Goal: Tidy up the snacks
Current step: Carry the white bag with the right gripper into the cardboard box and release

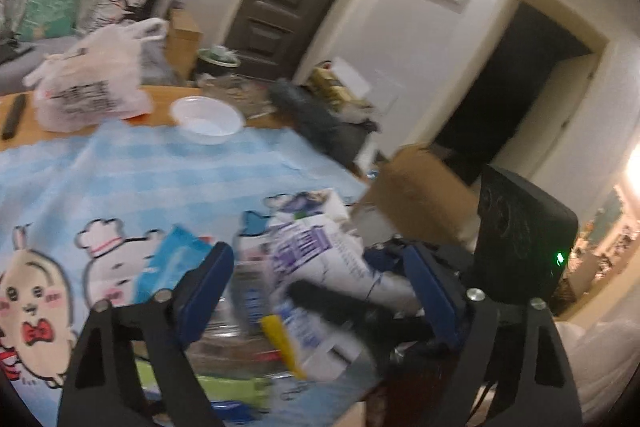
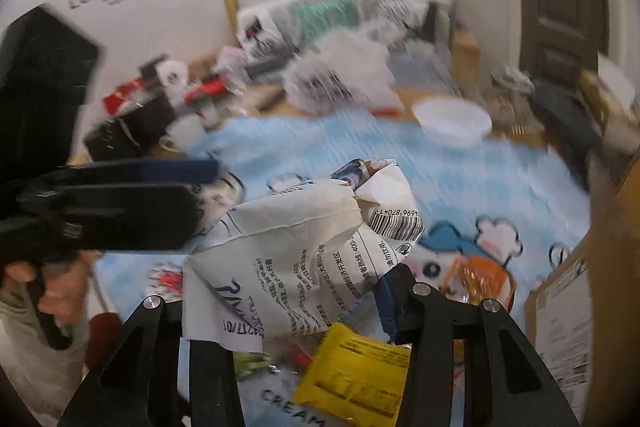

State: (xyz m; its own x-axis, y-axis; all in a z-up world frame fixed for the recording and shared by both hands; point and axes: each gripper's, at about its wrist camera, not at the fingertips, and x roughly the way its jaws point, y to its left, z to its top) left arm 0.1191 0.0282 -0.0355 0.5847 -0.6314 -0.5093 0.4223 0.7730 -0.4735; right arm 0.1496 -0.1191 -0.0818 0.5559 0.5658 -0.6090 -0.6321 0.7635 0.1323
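My right gripper is shut on a crumpled white snack packet with blue print and a barcode, held above the blue cartoon tablecloth. Only its right blue pad shows; the packet hides the other. In the left wrist view the same packet hangs between the wide-apart blue pads of my left gripper, which do not press on it. A blurred clear container lies under the left pad. A yellow packet, a light blue packet and an orange one lie on the cloth.
A white plastic bowl and a tied white shopping bag stand at the table's far side. A cardboard box stands to the right of the table. Red and black clutter fills the far left corner. A hand holds the left gripper.
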